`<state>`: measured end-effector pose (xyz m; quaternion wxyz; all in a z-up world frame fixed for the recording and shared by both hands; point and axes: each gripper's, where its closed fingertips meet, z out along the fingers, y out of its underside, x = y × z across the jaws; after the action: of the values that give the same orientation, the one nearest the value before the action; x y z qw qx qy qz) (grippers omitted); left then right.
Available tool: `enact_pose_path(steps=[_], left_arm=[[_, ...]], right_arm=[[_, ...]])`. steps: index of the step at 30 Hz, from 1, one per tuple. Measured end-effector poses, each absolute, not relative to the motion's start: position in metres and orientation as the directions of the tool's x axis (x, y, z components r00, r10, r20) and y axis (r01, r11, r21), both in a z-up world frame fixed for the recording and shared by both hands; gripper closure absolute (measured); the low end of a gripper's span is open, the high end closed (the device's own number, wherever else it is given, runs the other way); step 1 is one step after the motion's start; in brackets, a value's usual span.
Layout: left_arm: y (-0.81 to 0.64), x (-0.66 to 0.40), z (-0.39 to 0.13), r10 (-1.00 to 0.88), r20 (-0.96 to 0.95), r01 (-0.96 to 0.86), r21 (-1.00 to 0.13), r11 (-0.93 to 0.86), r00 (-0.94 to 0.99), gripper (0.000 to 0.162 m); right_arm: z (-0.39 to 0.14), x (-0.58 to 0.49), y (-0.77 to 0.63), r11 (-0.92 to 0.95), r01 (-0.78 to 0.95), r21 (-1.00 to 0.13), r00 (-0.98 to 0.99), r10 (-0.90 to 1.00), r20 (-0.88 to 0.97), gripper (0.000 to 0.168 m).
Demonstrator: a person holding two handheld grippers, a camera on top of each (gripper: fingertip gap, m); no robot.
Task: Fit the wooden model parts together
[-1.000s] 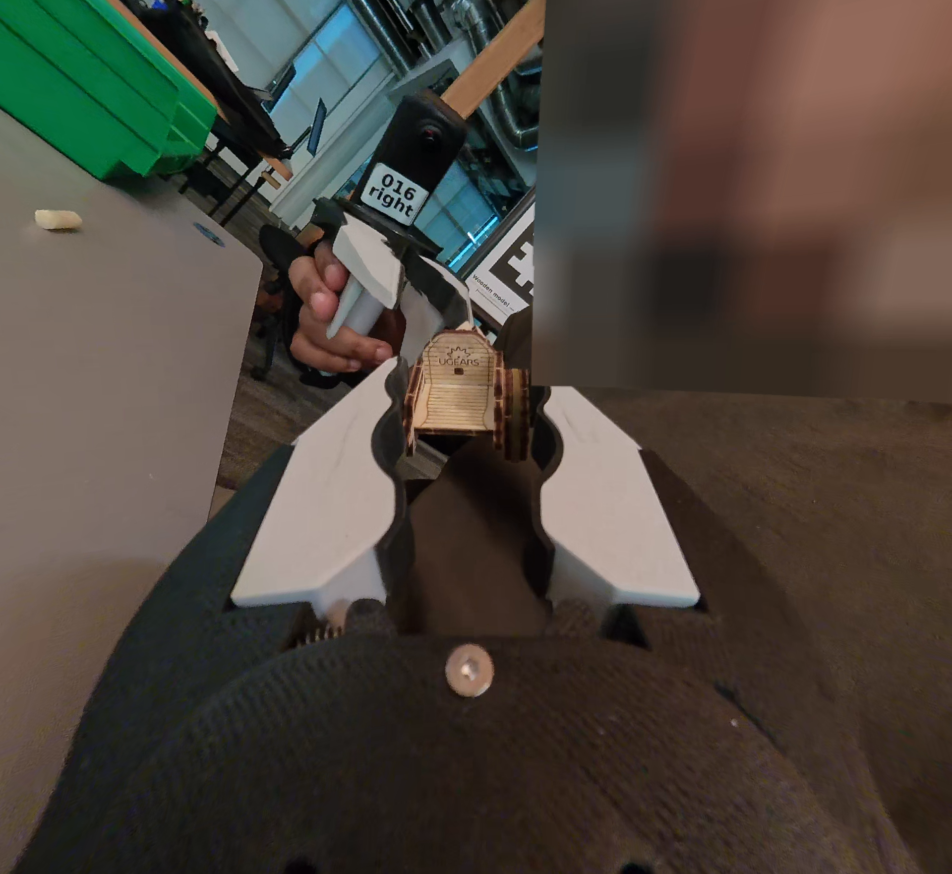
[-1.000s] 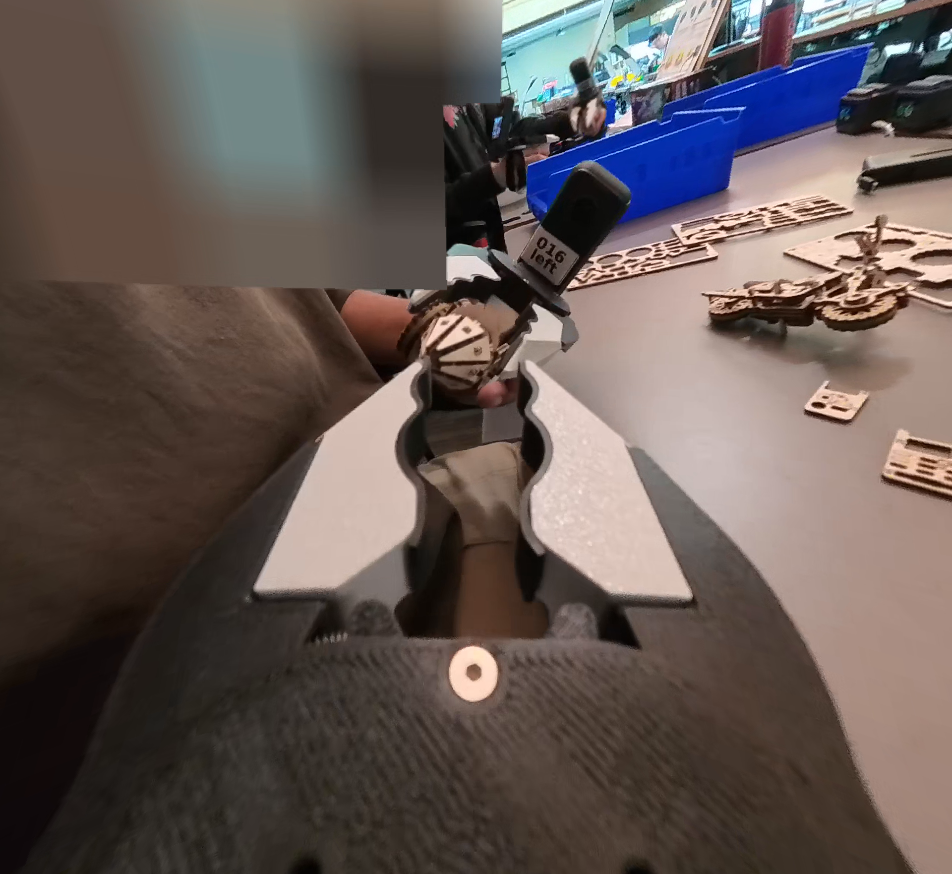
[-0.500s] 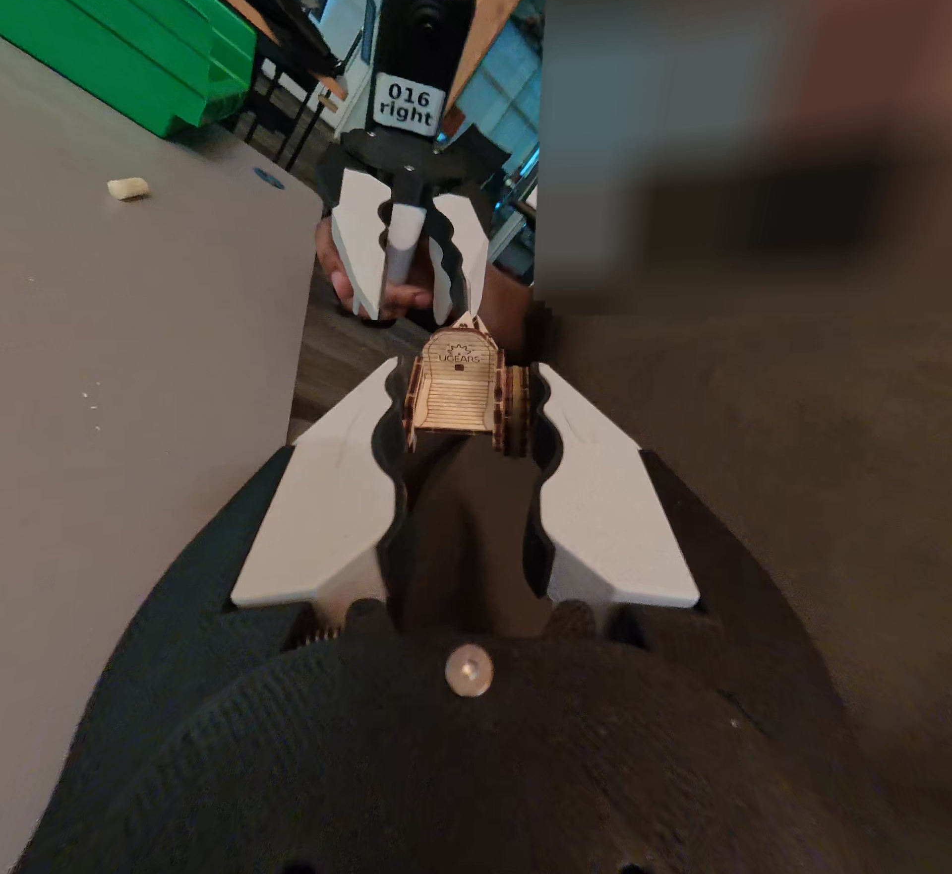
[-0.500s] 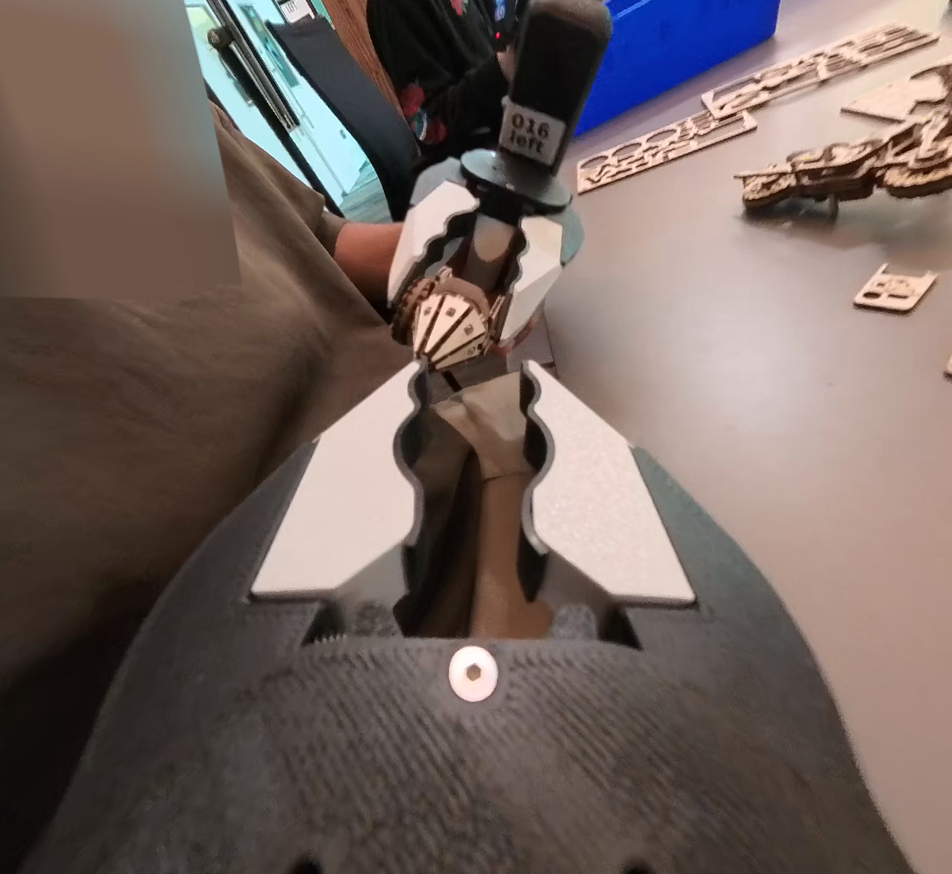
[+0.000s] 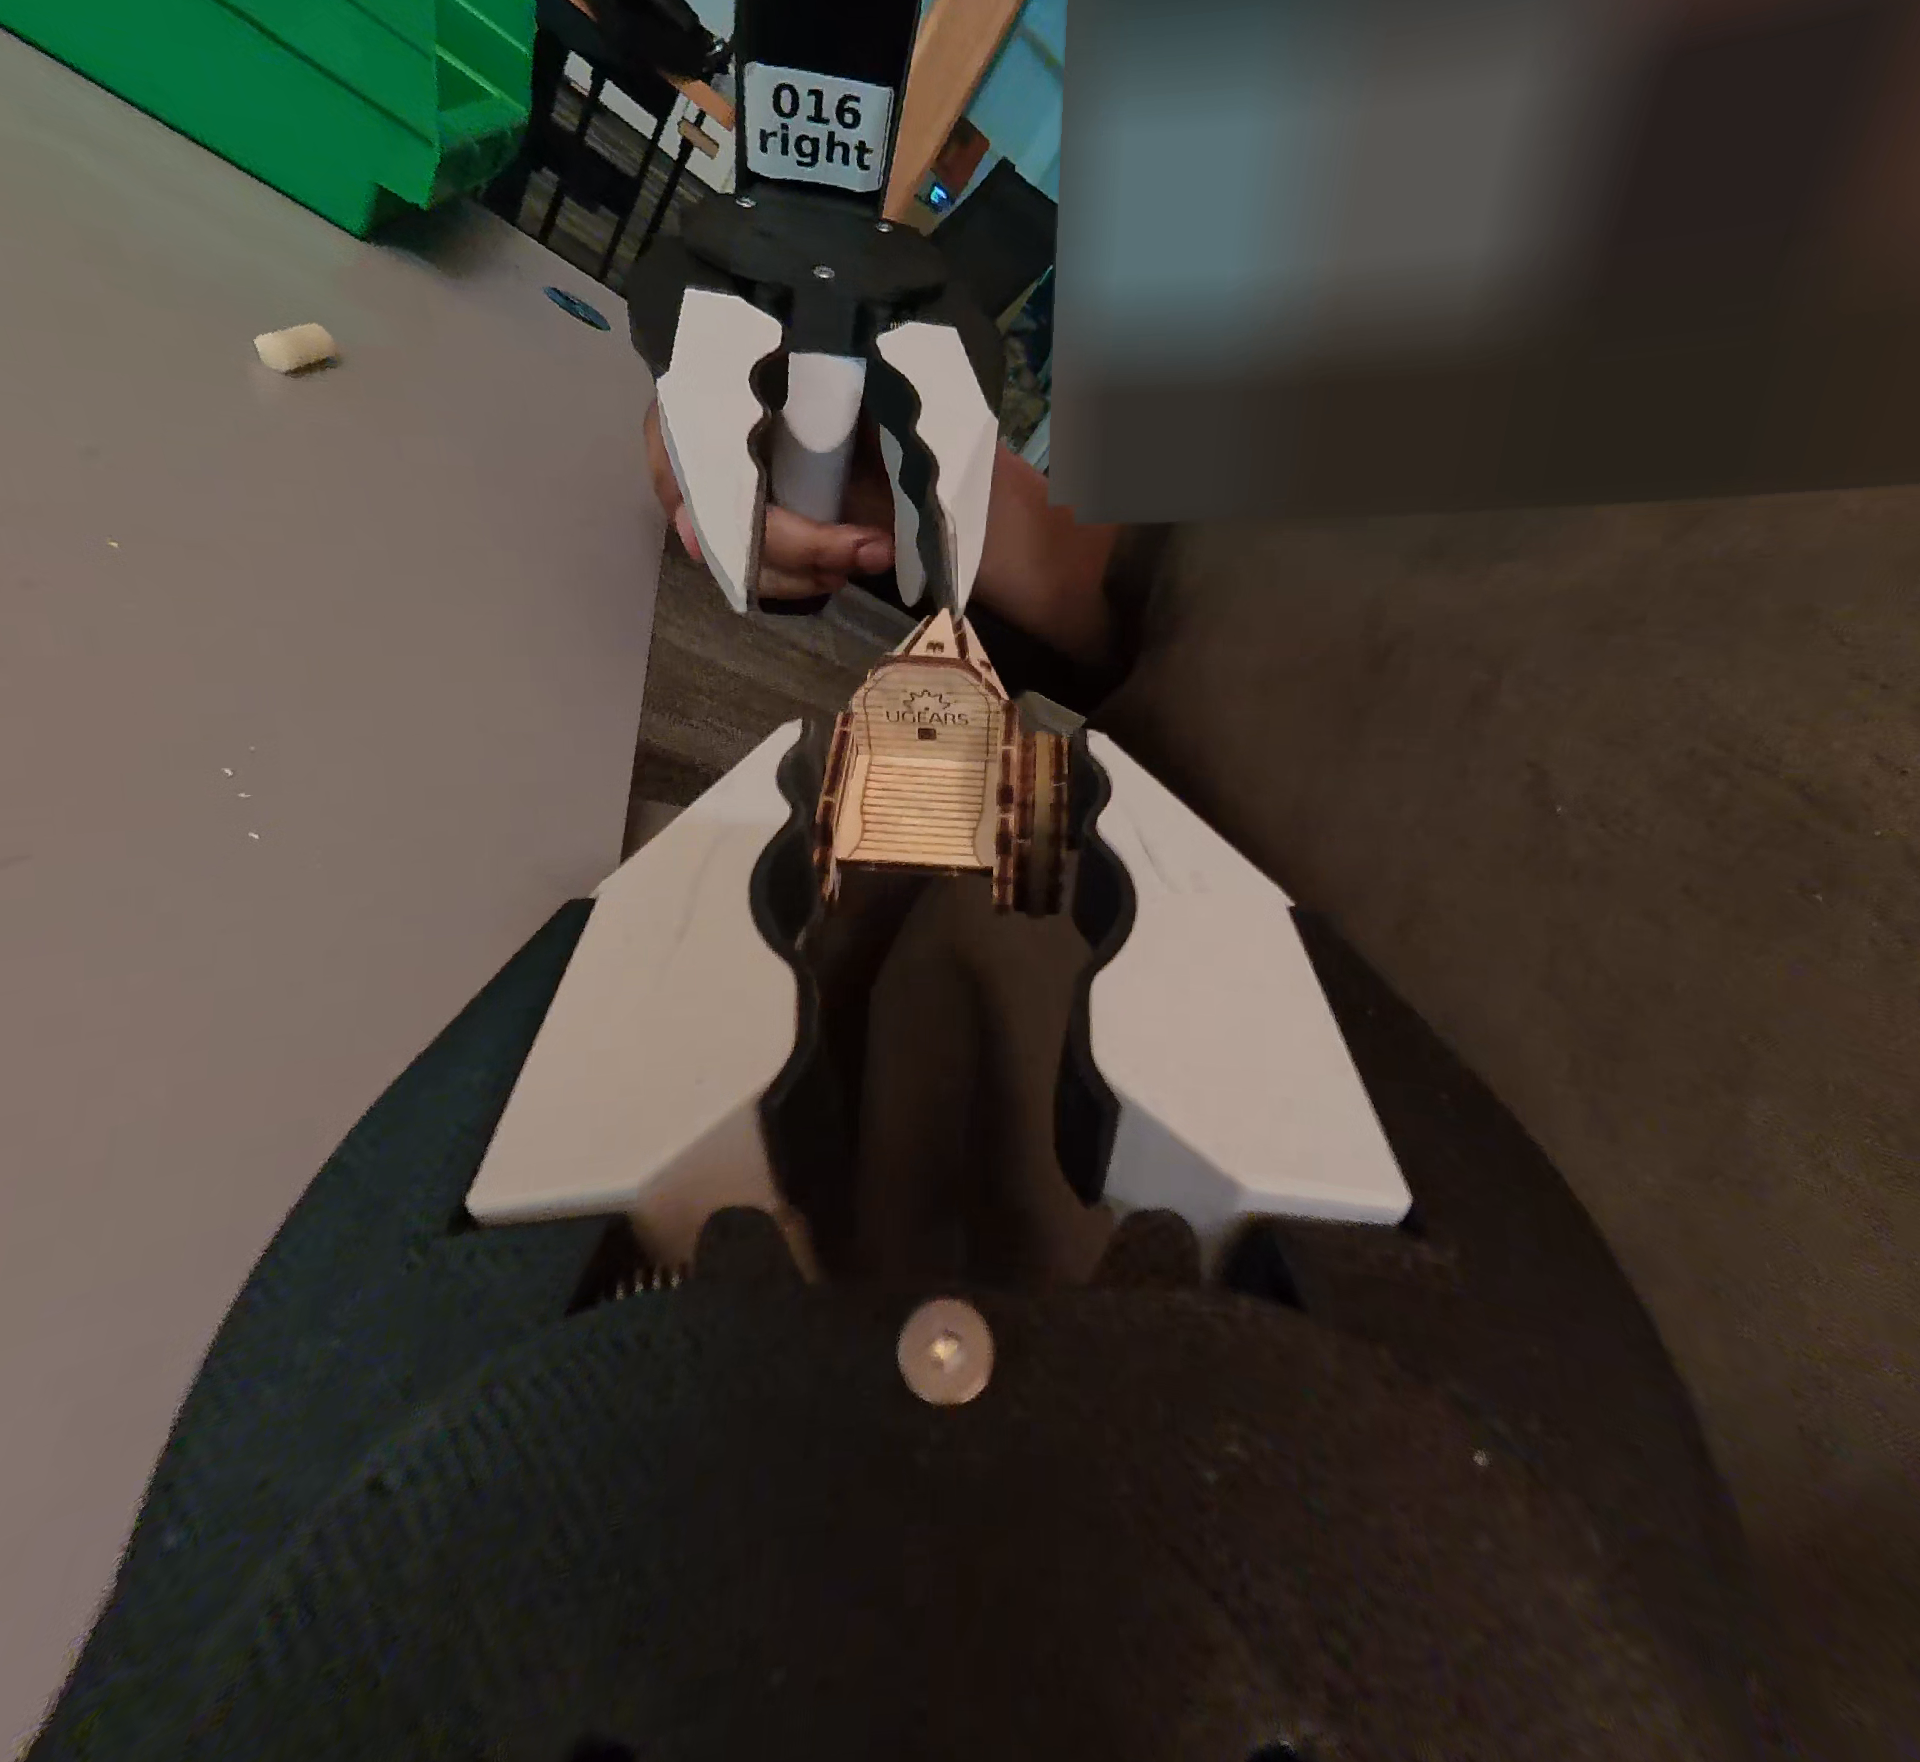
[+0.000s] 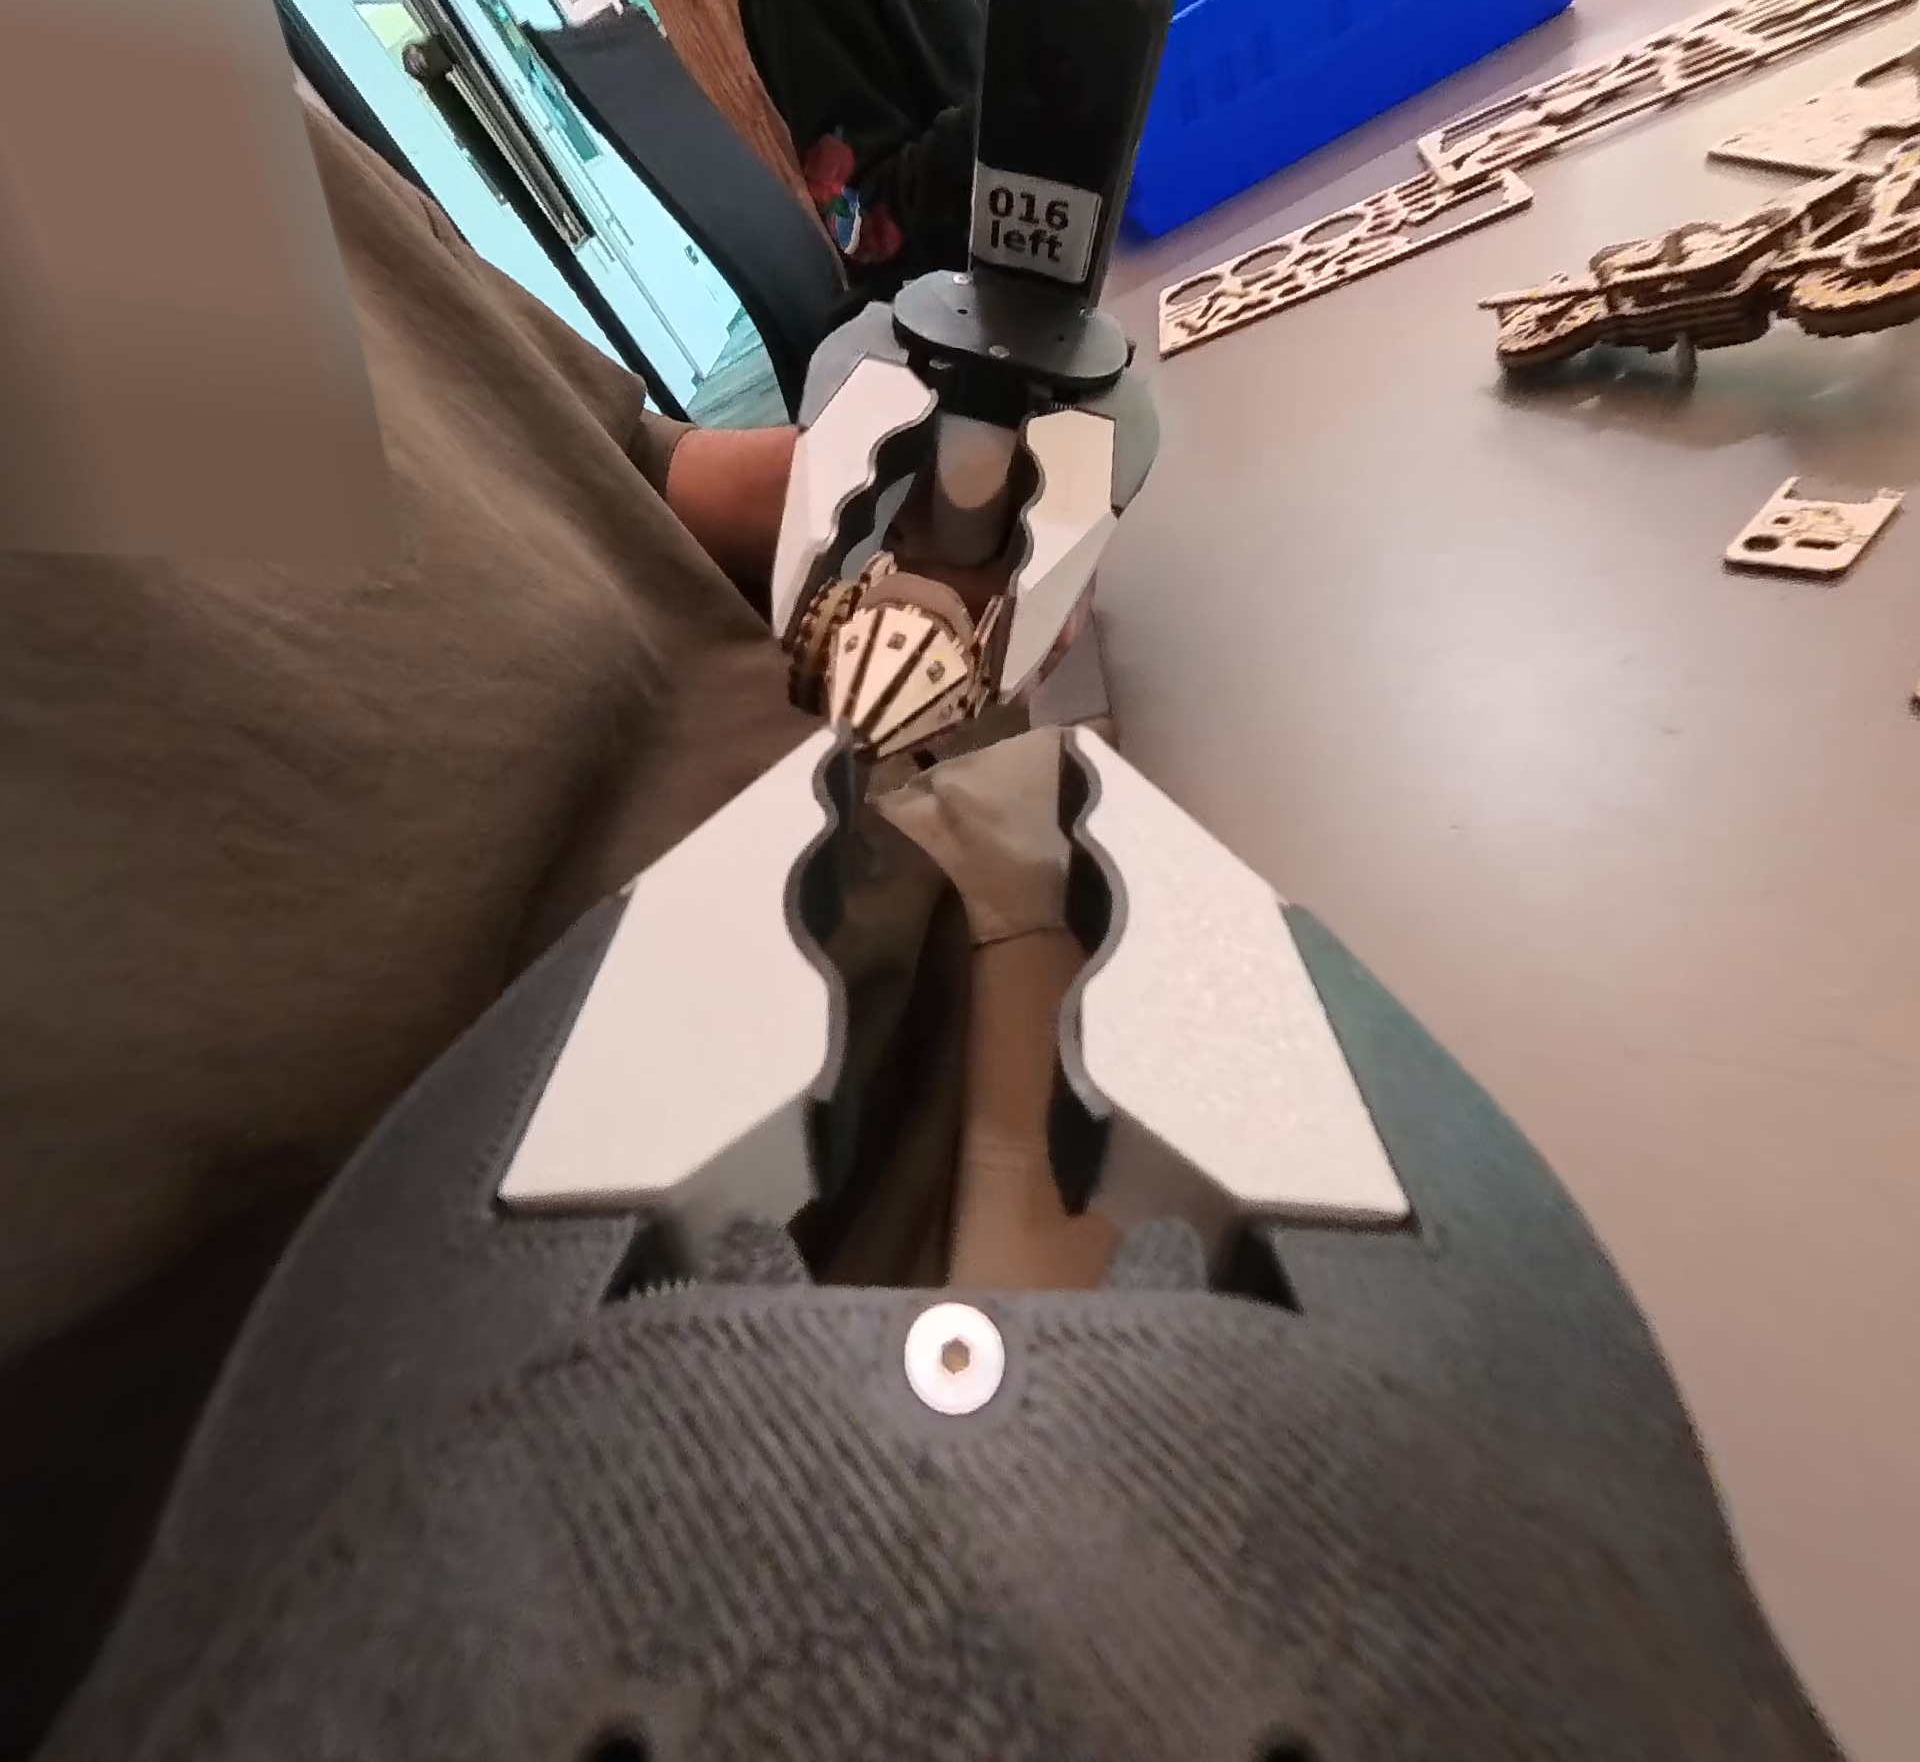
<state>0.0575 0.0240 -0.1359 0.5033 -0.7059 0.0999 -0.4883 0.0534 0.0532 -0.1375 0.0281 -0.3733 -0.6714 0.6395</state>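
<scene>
Pinching wooden model part (image 5: 920,793), left hand-held gripper (image 5: 940,777), right hand-held gripper (image 6: 951,767) spread, empty

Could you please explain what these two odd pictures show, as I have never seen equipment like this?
There is no robot here. A person holds a hand tool in each hand, each ending in a two-fingered claw with a camera that looks forward along its fingers. So each picture is taken from one tool and shows the other tool facing it.

In the left tool's picture, the left claw is shut on a small wooden model piece, held up off the grey table. The right claw is open and holds nothing; its tips sit close to the piece's pointed end.

On the table lie a partly built wooden model, flat wooden sheets with parts punched out, and a small loose wooden part. A blue bin stands behind, a green bin on the other side.
</scene>
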Motion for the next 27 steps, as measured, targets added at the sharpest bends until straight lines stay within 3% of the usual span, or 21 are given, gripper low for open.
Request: enact_pose_path(steps=[9, 14, 21, 27], left_arm=[[0.031, 0.043, -0.122, -0.616, 0.613, 0.464, -0.786, -0.409, 0.494, 0.119], [0.033, 0.032, -0.108, -0.615, 0.655, 0.573, -0.731, -0.37, 0.439, 0.119], [0.037, 0.023, -0.099, -0.603, 0.736, 0.704, -0.603, -0.376, 0.308, 0.119], [0.041, 0.026, -0.104, -0.581, 0.75, 0.702, -0.597, -0.389, 0.317, 0.12]], right_arm=[[-0.124, 0.041, 0.07, -0.134, 0.35, -0.927, -0.692, 0.631, -0.352, 0.14], [-0.098, 0.046, 0.067, -0.133, 0.177, -0.975, -0.734, 0.643, -0.221, 0.146], [-0.096, 0.047, 0.058, 0.12, -0.008, -0.993, -0.681, 0.727, 0.094, 0.143], [-0.097, 0.047, 0.053, 0.195, -0.045, -0.98, -0.657, 0.733, 0.177, 0.142]])
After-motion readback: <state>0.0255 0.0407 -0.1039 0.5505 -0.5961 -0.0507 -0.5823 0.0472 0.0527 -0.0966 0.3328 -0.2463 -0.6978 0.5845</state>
